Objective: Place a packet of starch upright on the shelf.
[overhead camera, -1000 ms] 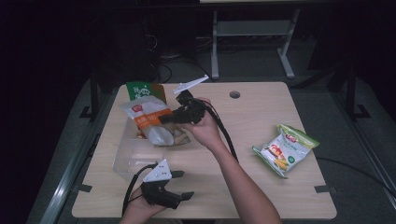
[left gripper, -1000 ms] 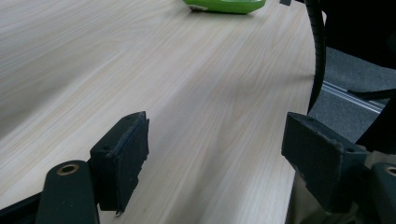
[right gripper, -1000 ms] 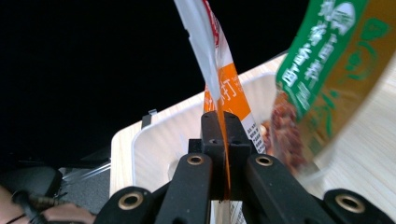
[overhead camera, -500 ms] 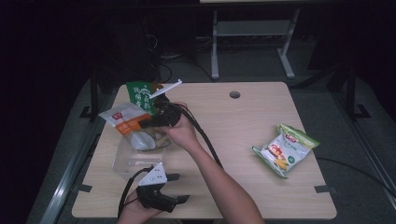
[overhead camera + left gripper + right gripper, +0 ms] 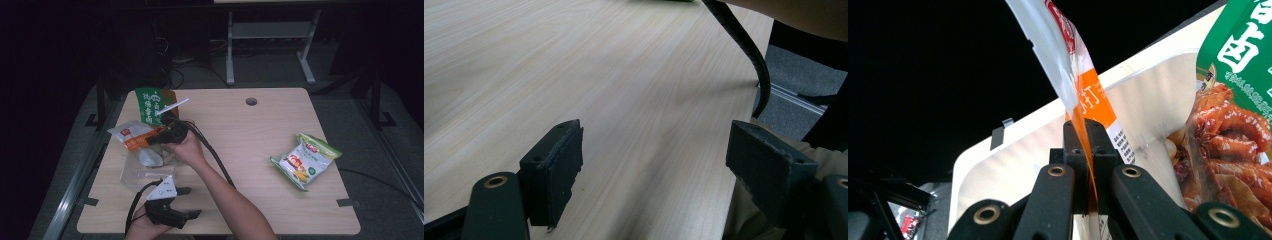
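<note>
Three snack packets are out on the bench (image 5: 240,150), and there is one clear plastic tub (image 5: 137,172) near its left edge. The right gripper (image 5: 156,139) has its jaws clamped tight on the first packet, an orange-and-white pouch (image 5: 131,135), pinching it by an edge; the pouch hangs just over the far left rim of the tub. In the right gripper view the pouch (image 5: 1083,95) stands up out of the closed jaws, edge on. The second packet, a green one with white lettering (image 5: 150,104), lies just behind the gripper at the far left of the bench, and it also shows at the right of the right gripper view (image 5: 1235,85), printed with glazed brown meat. The third, a green-and-white crisp bag (image 5: 306,161), lies alone well off to the right. The left gripper (image 5: 187,202) rests at the near edge of the bench, jaws wide apart with nothing but bare wood between them.
</note>
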`<state>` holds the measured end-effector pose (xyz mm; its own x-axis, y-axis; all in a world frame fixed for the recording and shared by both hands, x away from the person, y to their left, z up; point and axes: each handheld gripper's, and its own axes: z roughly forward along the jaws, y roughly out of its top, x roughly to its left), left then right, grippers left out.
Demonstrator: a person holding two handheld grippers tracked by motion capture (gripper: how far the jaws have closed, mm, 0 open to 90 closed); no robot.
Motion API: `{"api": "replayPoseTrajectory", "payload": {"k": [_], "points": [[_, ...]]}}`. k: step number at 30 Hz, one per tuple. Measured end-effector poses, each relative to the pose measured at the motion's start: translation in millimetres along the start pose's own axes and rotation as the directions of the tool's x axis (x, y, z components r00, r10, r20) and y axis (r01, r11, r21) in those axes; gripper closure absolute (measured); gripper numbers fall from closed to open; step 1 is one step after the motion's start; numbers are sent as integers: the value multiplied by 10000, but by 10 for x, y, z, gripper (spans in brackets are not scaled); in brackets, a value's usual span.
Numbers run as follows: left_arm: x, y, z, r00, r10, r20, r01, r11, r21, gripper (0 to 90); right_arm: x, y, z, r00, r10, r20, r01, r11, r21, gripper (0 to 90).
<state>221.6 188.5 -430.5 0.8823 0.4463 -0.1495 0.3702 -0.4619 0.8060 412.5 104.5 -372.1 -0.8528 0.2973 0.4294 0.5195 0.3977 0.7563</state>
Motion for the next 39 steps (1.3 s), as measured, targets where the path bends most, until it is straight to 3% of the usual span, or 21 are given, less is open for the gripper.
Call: {"api": "replayPoseTrajectory", "payload": {"k": [5, 9, 16, 26, 39], "points": [[4, -2, 5, 10000, -85, -1, 85, 10000, -1, 222, 47, 13, -99, 9992, -311, 243, 301, 9987, 405, 817], [0, 3, 16, 10000, -65, 28, 65, 10000, 29, 222, 56, -17, -173, 9972, -607, 444, 567, 9945, 881, 813], [-1, 12, 41, 10000, 9, 52, -10, 10000, 56, 222, -18, -122, -231, 9975, -476, 514, 410, 9917, 1218, 864], [7, 6, 67, 10000, -59, 58, 59, 9999, 120, 222, -51, -197, -386, 9996, -242, 145, 228, 9955, 920, 817], [0, 23, 90, 9999, -111, 59, 110, 9999, 106, 222, -43, -327, -743, 9994, -246, 264, 228, 9976, 655, 736]]}}
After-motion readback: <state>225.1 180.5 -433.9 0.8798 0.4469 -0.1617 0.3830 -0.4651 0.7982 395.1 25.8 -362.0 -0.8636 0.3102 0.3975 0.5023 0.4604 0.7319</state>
